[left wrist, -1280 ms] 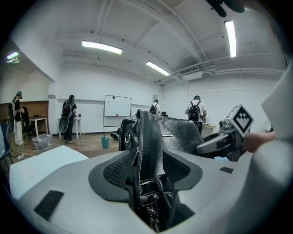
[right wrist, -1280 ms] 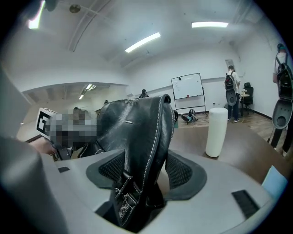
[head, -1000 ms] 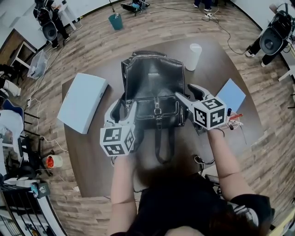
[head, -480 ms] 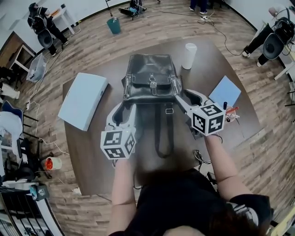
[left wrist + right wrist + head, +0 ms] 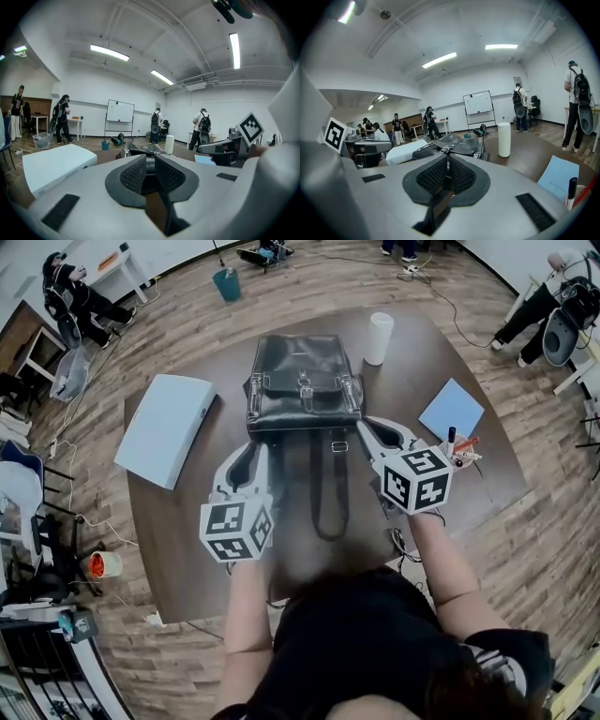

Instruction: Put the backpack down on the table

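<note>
**A:** Head view first. Where's the bag?

**B:** The black leather backpack (image 5: 302, 381) lies flat on the dark brown table (image 5: 178, 559), flap side up. Its straps (image 5: 323, 493) trail toward the person, between the left gripper (image 5: 249, 454) and the right gripper (image 5: 368, 430). Neither gripper seems to touch it.

**A:** And the left gripper view?

**B:** Its jaws have just been closing. The pads nearly meet, with only a sliver between them and nothing in it. The bag sits beyond the tips.

**A:** Right gripper view?

**B:** Much the same: just closed, pads together, empty. It also shows what the overhead view flattens, a tall white cylinder (image 5: 504, 139) standing upright near the bag's far corner.

**A:** What could go wrong?

**B:** I'd judge the bag already put down. On the way back a gripper could snag the strap loop, dragging the bag toward the table edge.
</note>
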A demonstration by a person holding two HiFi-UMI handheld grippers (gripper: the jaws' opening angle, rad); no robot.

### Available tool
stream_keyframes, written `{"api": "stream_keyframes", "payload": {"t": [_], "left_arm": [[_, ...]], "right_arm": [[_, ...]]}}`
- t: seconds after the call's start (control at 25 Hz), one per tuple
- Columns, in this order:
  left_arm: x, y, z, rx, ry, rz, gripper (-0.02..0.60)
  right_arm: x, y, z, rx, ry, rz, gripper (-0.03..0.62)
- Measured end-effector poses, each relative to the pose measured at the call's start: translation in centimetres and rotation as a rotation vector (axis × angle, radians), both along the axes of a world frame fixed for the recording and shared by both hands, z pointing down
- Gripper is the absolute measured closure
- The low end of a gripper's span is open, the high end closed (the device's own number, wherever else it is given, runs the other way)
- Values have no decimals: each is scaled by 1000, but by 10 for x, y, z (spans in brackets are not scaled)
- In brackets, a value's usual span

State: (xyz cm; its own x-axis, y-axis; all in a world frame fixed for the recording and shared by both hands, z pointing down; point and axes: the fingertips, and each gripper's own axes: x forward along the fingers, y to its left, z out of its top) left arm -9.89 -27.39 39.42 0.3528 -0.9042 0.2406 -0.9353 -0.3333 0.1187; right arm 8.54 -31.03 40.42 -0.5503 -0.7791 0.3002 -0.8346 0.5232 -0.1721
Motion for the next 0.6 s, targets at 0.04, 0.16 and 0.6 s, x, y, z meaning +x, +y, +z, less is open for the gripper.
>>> {"api": "stream_keyframes", "payload": {"t": [0.04, 0.16, 0.6], "left_arm": [[-1, 2, 0, -2, -3, -1, 508], [-4, 7, 1, -7, -6, -5, 513], [-9, 26, 7, -26, -9, -4, 515]], "right_arm": [[-1, 2, 0, 1, 3, 1, 565], [-3, 9, -1, 5, 5, 6, 576], [-9, 28, 1, -9, 31, 6, 577]]}}
